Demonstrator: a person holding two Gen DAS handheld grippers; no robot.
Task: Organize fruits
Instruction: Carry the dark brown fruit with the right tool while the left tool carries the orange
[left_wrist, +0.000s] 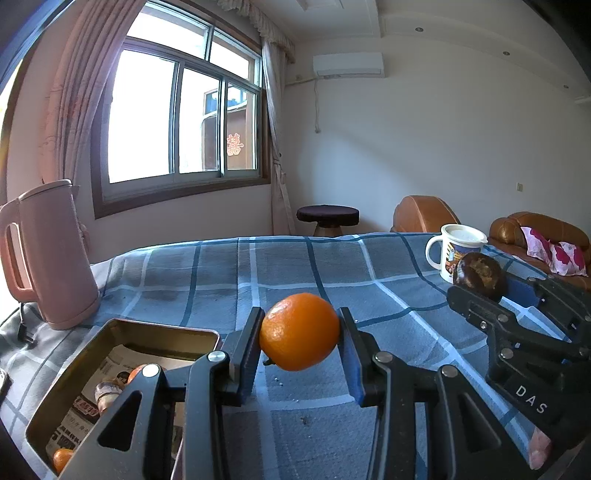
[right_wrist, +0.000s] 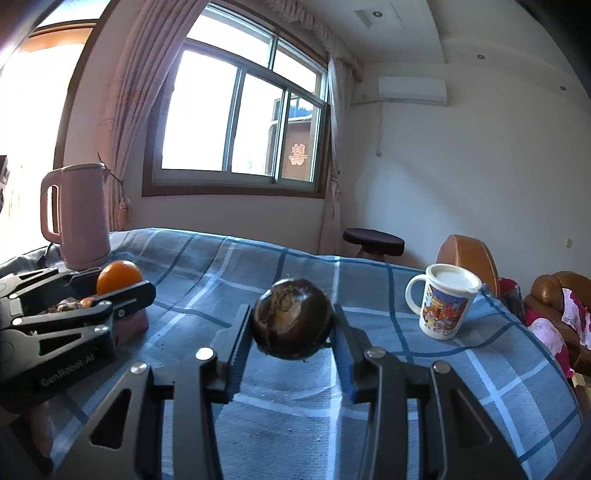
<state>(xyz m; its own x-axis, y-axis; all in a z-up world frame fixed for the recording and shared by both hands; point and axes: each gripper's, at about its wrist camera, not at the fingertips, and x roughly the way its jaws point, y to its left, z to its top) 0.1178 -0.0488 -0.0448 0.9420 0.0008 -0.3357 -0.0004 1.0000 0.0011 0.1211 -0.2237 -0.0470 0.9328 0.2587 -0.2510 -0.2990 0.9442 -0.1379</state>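
My left gripper (left_wrist: 300, 332) is shut on an orange (left_wrist: 299, 331) and holds it above the checked tablecloth (left_wrist: 295, 269), just right of a gold tin (left_wrist: 55, 402). The tin is lined with newspaper and holds an orange (left_wrist: 62, 458) and other small fruits. My right gripper (right_wrist: 291, 325) is shut on a dark brown round fruit (right_wrist: 291, 319) and holds it above the cloth. In the left wrist view the right gripper (left_wrist: 484, 284) and its dark fruit (left_wrist: 480, 271) show at the right. In the right wrist view the left gripper (right_wrist: 122, 286) with its orange (right_wrist: 119, 280) shows at the left.
A pink electric kettle (left_wrist: 51, 254) stands at the back left behind the tin, its cord (left_wrist: 26, 328) lying on the cloth. A printed white mug (right_wrist: 443, 302) with a lid stands at the right. Beyond the table are a stool (left_wrist: 327, 216) and a brown sofa (left_wrist: 535, 229).
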